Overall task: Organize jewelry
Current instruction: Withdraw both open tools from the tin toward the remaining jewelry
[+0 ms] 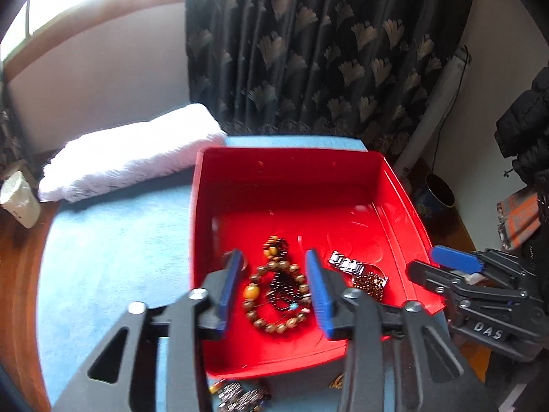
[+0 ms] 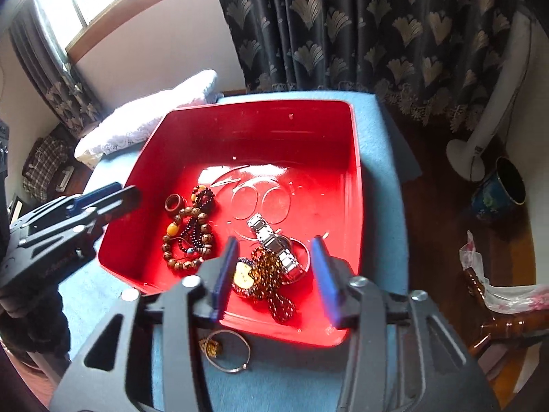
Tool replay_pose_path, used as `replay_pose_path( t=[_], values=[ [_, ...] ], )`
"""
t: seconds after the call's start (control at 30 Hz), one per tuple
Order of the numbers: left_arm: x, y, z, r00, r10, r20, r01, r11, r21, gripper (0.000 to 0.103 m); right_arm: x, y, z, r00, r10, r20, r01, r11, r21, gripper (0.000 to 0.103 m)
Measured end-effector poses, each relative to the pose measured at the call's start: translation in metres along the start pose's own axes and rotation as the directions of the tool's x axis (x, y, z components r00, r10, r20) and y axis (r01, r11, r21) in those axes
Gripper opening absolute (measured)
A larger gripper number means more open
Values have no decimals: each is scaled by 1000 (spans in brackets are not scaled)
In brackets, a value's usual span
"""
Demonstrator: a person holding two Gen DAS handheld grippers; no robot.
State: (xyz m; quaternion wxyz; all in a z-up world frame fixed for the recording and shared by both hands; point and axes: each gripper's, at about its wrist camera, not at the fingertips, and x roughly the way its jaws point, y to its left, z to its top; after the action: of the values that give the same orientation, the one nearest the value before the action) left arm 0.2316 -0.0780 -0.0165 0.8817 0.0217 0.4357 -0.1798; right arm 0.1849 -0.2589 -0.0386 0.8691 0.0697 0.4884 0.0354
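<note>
You are holding both grippers over the near edge of the red tray [image 2: 355, 171], which is sitting on the blue cloth [image 1: 103, 257]. Your left gripper [image 1: 274, 290] is hanging with its jaws parted and nothing pressed between them; the wooden bead bracelet [image 1: 274, 295] is lying on the tray floor below that gap, with a string of small dark beads [image 1: 286, 286] coiled inside it. Your right gripper [image 2: 274, 274] is likewise released, its pads standing apart above the metal watch [image 2: 274, 243] and the brown beaded strand [image 2: 271, 285]. A small dark ring [image 2: 172, 202] is resting at the far left of the jewelry pile. Outside the tray, near you, a thin bangle [image 2: 228, 352] is lying on the cloth.
</note>
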Motion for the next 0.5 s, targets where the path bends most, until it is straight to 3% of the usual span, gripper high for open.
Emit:
replay_pose_path(
  t=[0.03, 0.1, 0.17, 0.23, 0.5],
  values=[
    [-7, 3, -1, 1000, 11, 12, -11, 1000, -2, 52, -8, 1, -3, 1000, -13, 14, 13, 1000, 0, 56],
    [-25, 9, -7, 998, 37, 46, -36, 999, -9, 61, -21, 4, -10, 999, -27, 36, 28, 1000, -10, 74],
    [-40, 15, -14, 996, 51, 76, -50, 999, -17, 68, -36, 10, -20, 997, -36, 61, 38, 999, -26, 77],
    [-54, 22, -23, 993, 76, 92, -74, 997, -31, 77, -44, 12, -27, 997, -27, 65, 29, 999, -31, 88],
    [-82, 43, -60, 990, 125, 68, -119, 990, -78, 82, -56, 27, -70, 1000, -2, 11, 3, 999, -39, 97]
  ],
)
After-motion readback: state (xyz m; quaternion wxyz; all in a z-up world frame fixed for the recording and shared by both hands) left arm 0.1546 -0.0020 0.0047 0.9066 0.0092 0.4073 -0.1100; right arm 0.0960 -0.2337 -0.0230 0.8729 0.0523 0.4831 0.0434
